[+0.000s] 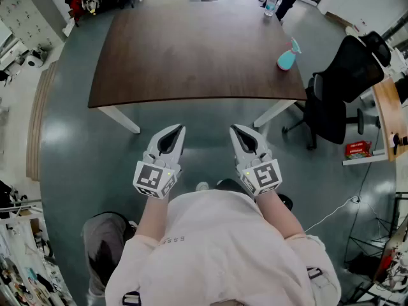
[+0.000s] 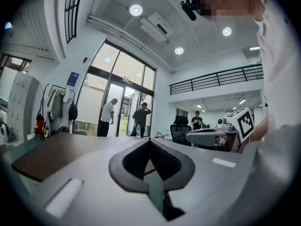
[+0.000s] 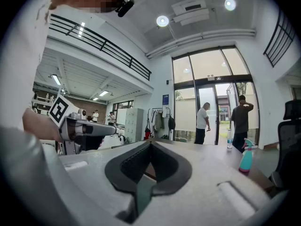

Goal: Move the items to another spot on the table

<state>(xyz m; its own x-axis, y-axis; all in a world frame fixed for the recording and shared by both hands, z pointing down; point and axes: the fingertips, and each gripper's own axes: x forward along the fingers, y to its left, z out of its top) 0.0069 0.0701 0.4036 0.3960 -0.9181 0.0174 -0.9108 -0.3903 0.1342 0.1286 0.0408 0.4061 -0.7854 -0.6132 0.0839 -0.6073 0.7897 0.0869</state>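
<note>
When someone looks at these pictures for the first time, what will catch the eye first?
The large dark brown wooden table fills the middle of the head view, with only a turquoise plastic spray bottle near its right edge and a clear water bottle at its far corner. Nearer the camera, the grey left tool and grey right tool are held side by side, both shut and empty.

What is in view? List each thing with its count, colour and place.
table: one, brown, ahead of the grippers
spray bottle: one, teal, at the table's right edge
water bottle: one, clear, at the table's far right corner
chair: one, black, right of the table
people: two, one white top and one dark, by the door
left gripper: one, grey, before the table, jaws shut, empty
right gripper: one, grey, beside it, jaws shut, empty
</note>
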